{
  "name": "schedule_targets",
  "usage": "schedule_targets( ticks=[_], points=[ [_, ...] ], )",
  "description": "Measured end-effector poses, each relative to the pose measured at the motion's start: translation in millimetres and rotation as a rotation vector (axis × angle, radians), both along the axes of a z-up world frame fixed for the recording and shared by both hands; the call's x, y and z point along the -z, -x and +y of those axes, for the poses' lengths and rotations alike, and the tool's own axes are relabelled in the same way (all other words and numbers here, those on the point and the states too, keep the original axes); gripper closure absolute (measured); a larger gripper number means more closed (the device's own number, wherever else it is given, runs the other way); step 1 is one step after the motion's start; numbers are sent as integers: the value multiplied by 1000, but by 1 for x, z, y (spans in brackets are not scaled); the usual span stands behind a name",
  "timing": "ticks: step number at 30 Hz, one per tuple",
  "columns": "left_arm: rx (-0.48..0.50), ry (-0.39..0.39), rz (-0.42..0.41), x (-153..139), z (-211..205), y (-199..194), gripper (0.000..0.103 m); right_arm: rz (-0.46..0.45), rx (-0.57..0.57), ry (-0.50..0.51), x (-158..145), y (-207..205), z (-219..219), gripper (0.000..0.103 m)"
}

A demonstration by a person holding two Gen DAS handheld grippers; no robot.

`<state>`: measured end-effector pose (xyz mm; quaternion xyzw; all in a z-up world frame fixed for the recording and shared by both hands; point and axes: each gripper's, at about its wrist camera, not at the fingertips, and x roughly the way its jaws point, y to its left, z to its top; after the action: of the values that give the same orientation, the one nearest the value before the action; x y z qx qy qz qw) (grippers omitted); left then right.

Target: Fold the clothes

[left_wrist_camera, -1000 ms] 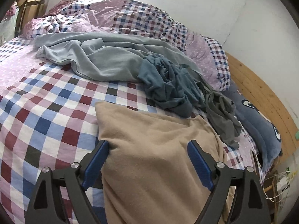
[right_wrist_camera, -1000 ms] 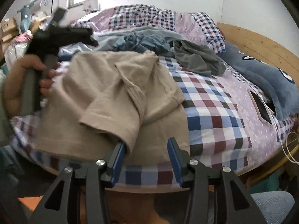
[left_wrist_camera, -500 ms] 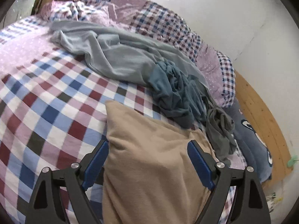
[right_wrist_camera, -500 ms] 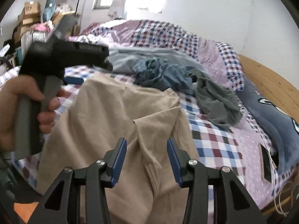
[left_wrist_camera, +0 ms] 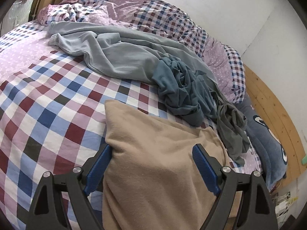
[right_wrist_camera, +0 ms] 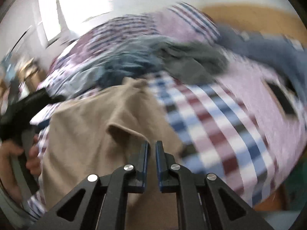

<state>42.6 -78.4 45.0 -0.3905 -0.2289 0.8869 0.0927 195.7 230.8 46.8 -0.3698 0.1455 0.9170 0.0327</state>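
A tan shirt (left_wrist_camera: pixel 153 163) lies on the checked bedsheet (left_wrist_camera: pixel 48 105) at the near edge of the bed, and it is the garment being folded. Behind it sits a heap of unfolded clothes: a pale grey-blue garment (left_wrist_camera: pixel 115 57), a crumpled teal one (left_wrist_camera: pixel 180 88) and a dark grey one (left_wrist_camera: pixel 232 130) beside a blue pillow (left_wrist_camera: pixel 268 143).

The left gripper (left_wrist_camera: pixel 151 172) has its fingers spread wide, one on each side of the tan shirt's near end; the cloth lies between them but the pads do not press on it. In the right wrist view, the person's hand (right_wrist_camera: pixel 11 159) holds this tool at the shirt's left edge.

The right gripper (right_wrist_camera: pixel 151 153) is closing, its fingers almost pressed together with only a thin slit left. The view is smeared by motion, and its tips sit over the tan cloth near a raised fold (right_wrist_camera: pixel 122 132). Whether a layer of fabric is caught in the slit cannot be told.

The step in hand looks like taking hold of one side of the shirt to lay it across the body. The next move likely calls for a firm pinch on the cloth edge by the right tool, then a steady carry over the middle while the left side keeps the rest flat. A pinch that takes too little fabric could slip.
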Motion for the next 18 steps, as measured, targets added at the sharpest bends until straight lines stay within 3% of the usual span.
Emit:
schedule_targets(
  ticks=[4, 6, 18],
  points=[
    [4, 0, 1, 0, -1, 0, 15, -54, 139, 94, 10, -6, 39, 93],
    [5, -1, 0, 0, -1, 0, 15, -59, 152, 87, 8, -7, 45, 93],
    [13, -12, -10, 0, -2, 0, 15, -4, -138, -91, -10, 2, -26, 89]
  ],
)
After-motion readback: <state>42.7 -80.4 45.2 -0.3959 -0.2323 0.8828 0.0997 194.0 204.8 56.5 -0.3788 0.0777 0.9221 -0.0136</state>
